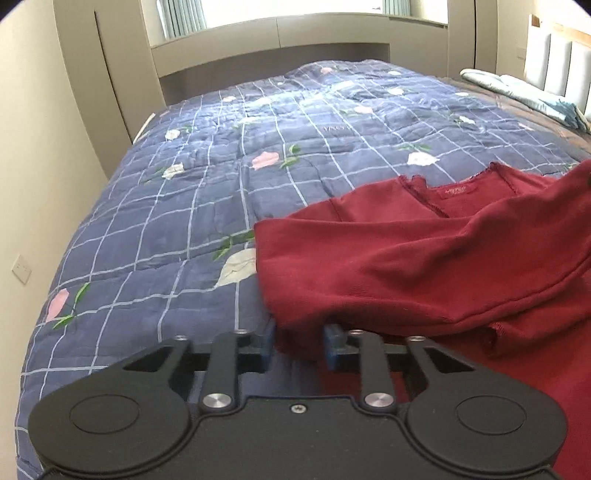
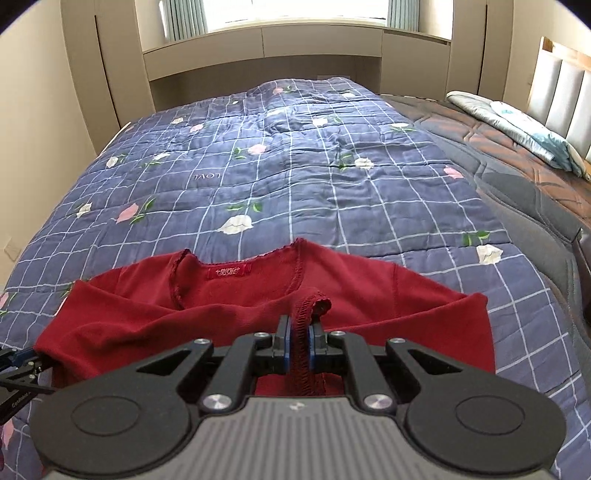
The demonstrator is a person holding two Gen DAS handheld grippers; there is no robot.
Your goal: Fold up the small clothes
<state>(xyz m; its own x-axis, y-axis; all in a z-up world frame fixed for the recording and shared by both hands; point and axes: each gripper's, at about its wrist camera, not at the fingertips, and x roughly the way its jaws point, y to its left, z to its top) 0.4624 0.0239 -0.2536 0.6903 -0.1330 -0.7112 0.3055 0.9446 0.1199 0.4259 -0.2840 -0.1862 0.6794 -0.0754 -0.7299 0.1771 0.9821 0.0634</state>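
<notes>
Open quilt (image 2: 288,177) seen from 10 to 1 o'clock beyond the red top (image 2: 369,291), cabinet wall (image 2: 92,74) closing 12 o'clock, folded blanket (image 2: 517,125) and padded headboard (image 2: 569,92) blocking 2 o'clock, left gripper (image 2: 22,363) met at 9 o'clock.

Daylight, bright and even, from blown-out window (image 2: 317,13) at far wall; soft shadows only; strong fisheye bending with dark corner vignetting in both views; left wrist view slightly motion-blurred, right wrist view sharper.
</notes>
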